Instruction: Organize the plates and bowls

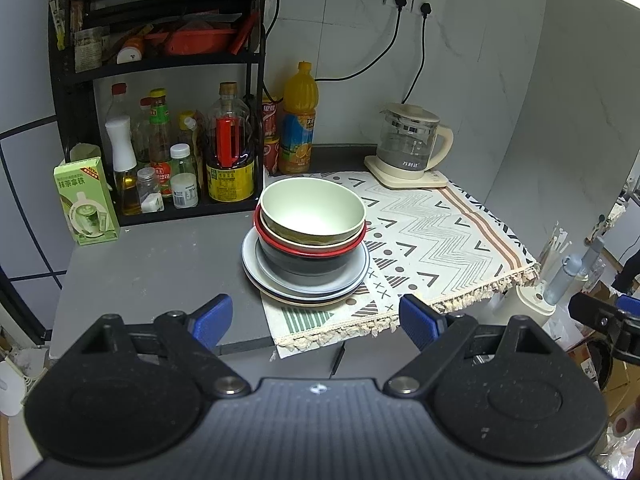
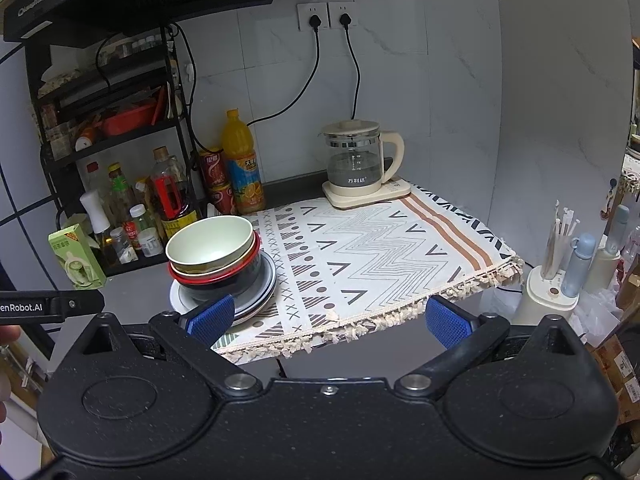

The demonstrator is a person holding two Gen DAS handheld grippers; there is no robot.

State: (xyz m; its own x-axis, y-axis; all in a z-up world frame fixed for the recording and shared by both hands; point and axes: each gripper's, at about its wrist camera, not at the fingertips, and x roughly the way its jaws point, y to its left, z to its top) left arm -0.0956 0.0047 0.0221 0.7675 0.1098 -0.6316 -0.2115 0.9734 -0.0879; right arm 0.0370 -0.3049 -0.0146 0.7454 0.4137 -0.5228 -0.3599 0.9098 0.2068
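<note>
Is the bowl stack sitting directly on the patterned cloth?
No. The stacked bowls sit on a pile of plates, which straddles the patterned cloth and the grey countertop.

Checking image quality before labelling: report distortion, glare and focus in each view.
Left wrist: strong fisheye bending at the edges, stacked bowls sharp, bright overexposed patch top right. Right wrist: same curvature, glass kettle crisp, soft reflections on the bowls' rims, dark vignette in the corners.
</note>
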